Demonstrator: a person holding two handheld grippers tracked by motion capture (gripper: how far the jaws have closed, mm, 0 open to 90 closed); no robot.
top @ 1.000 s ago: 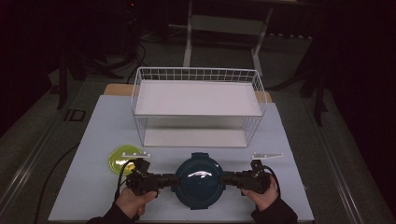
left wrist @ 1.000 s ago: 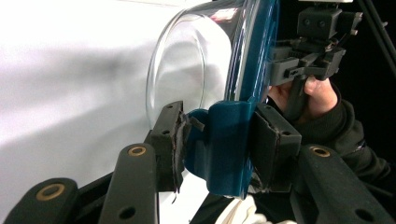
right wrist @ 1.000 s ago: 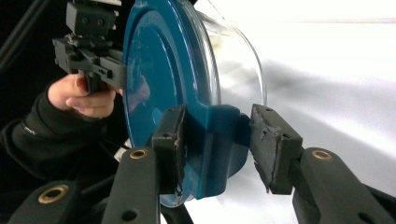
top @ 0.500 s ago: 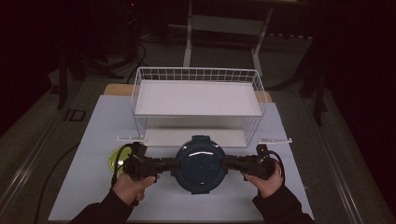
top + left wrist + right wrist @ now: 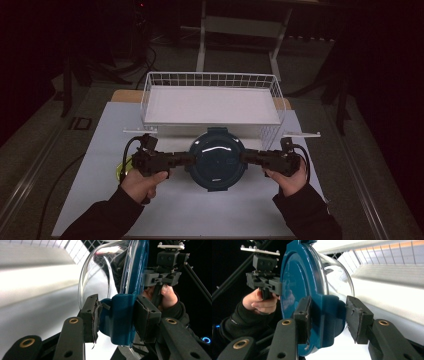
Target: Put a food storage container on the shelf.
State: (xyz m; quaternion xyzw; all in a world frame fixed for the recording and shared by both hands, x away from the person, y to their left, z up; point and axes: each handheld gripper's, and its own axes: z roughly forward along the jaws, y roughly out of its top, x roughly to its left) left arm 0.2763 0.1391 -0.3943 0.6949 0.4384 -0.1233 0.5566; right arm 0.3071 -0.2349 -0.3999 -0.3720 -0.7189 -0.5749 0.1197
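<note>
White table [image 5: 100,200]; both grippers' fingers clamped on lidded bowl [image 5: 216,159] tabs, before wire basket [image 5: 210,80].

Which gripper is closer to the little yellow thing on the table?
Left. The left gripper is just right of the yellow thing, which peeks out beside that hand. The right gripper is on the far side of the blue-lidded container.

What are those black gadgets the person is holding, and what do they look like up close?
They are two hand-held grippers. The left gripper and right gripper are black and blocky, and a black cable loops from the left one. Each has two flat black link arms with brass-coloured rivets and thick fingers faced with dark, frayed-edged pads. The person wears dark long sleeves.
</note>
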